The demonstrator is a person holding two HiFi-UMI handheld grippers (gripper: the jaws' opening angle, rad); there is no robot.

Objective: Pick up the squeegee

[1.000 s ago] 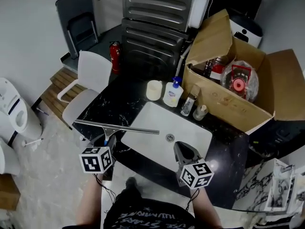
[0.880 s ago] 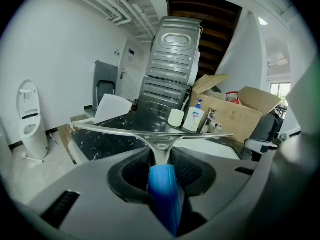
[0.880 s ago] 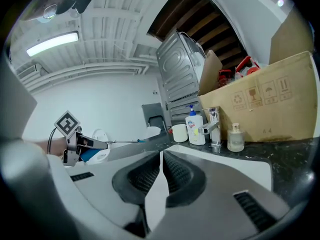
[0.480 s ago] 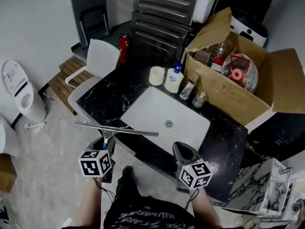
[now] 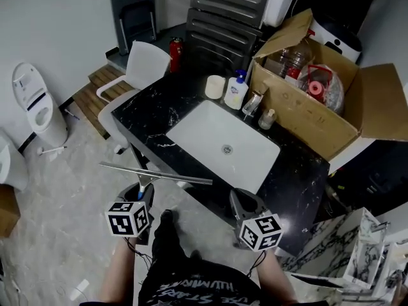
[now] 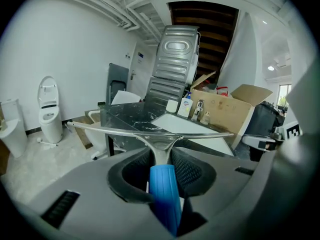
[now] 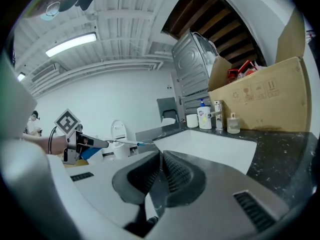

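Observation:
The squeegee [image 5: 153, 173] has a long metal blade bar and a blue handle [image 6: 164, 194]. My left gripper [image 5: 145, 191] is shut on that handle and holds the blade level in the air, crosswise in front of the jaws, off the near left corner of the black counter [image 5: 146, 116]. In the left gripper view the bar [image 6: 150, 133] spans the frame just past the pads. My right gripper [image 5: 241, 197] hovers at the counter's near edge, shut, with nothing between its jaws. The right gripper view shows the left gripper [image 7: 80, 143] and the squeegee [image 7: 122, 143] at its left.
A white sink [image 5: 223, 144] is set in the counter. Behind it stand a white cup [image 5: 215, 87], a soap bottle [image 5: 237, 93] and a tap. An open cardboard box [image 5: 319, 116] fills the right. A white chair [image 5: 137, 69] and a toilet [image 5: 38, 104] are at the left.
Both grippers have drawn back from the counter, which now lies farther off in the head view. The squeegee stays held in the left gripper, blade still level.

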